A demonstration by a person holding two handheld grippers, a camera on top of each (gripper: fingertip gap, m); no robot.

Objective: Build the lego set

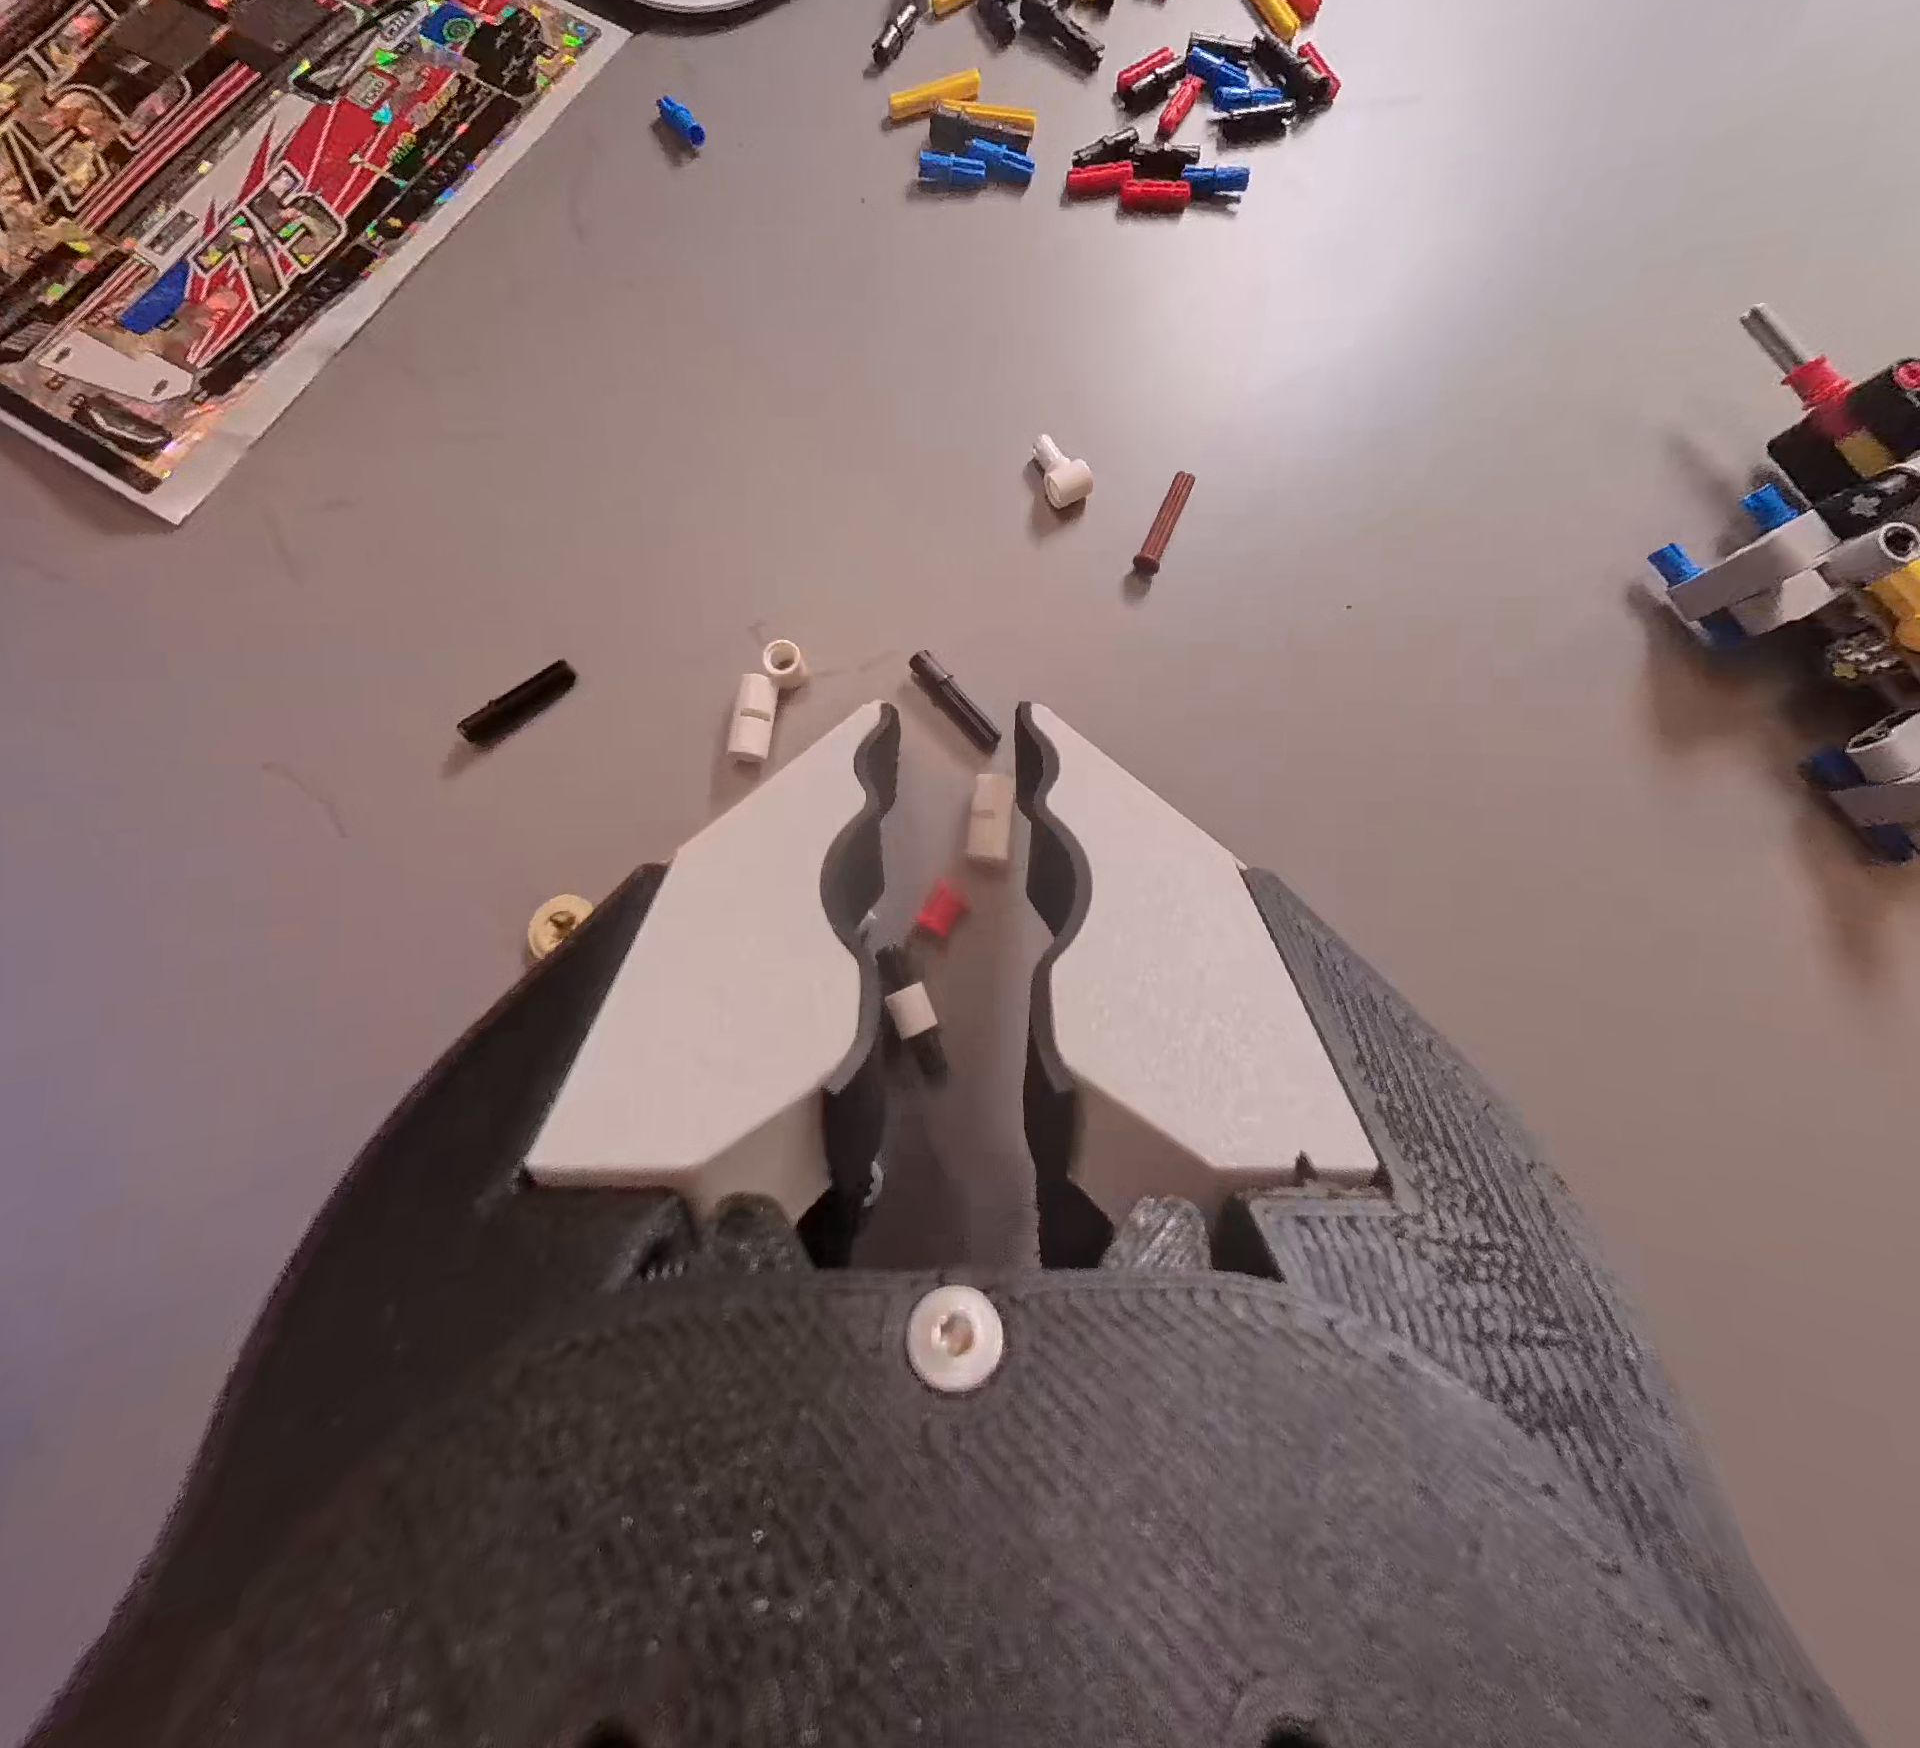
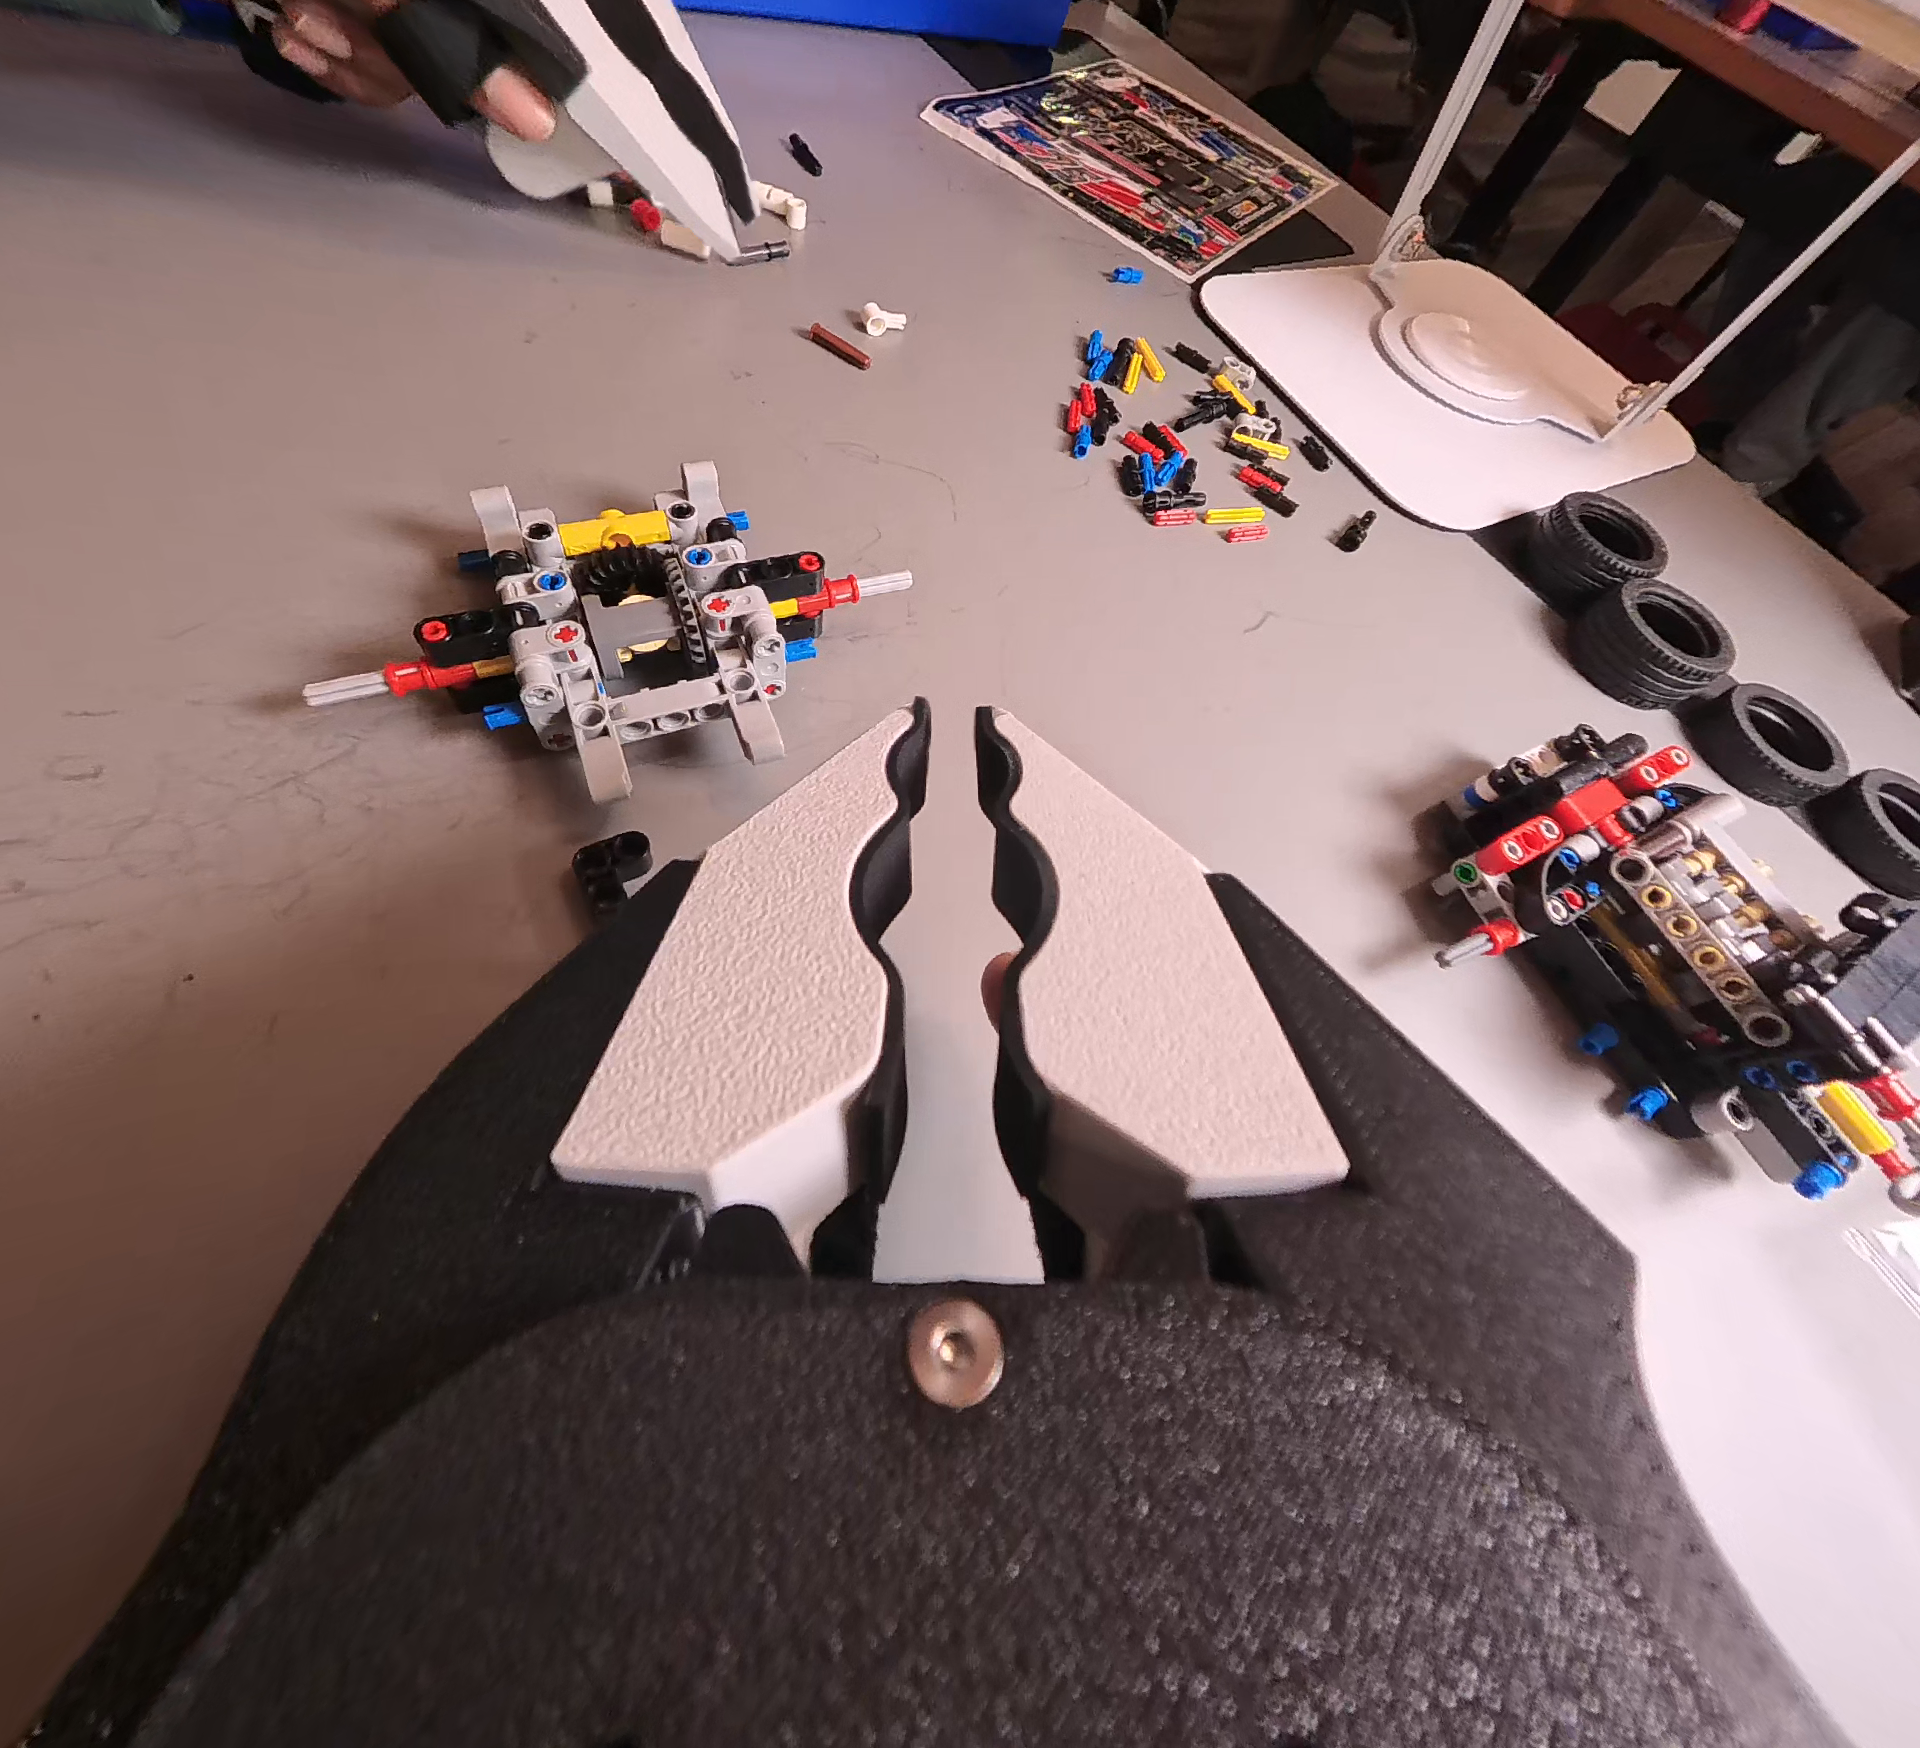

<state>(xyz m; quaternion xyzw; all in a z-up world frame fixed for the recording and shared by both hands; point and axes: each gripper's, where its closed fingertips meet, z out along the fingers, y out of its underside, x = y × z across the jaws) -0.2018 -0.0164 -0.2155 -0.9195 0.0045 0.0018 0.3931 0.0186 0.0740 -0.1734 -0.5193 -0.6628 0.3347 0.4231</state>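
Left gripper (image 1: 956, 711) low over grey table (image 1: 1351, 763), jaws parted, gripping nothing. Cream connector sleeve (image 1: 987, 817) lies loose on table between fingers, just beside right-side pad; black pin (image 1: 954, 699) off tips; red bush (image 1: 940, 909) deeper in gap. Parts look tiny, light, hard, smooth (likely to skid); best pinched across barrel. Right gripper (image 2: 952, 724) hovers released, empty, near grey gear assembly (image 2: 613, 628).

Desk (image 1: 1351, 867): grey, smooth, matt, faint scuffs. Loose pins (image 1: 1112, 46): glossy hard plastic. Sticker sheet (image 1: 208, 171): paper, holographic glitter finish. Tyres (image 2: 1652, 644): black rubber, matt, treaded. Left gripper (image 1: 956, 742) fingers (image 1: 769, 867): pale matt plastic, dark wavy pads; body rough, layered black print.
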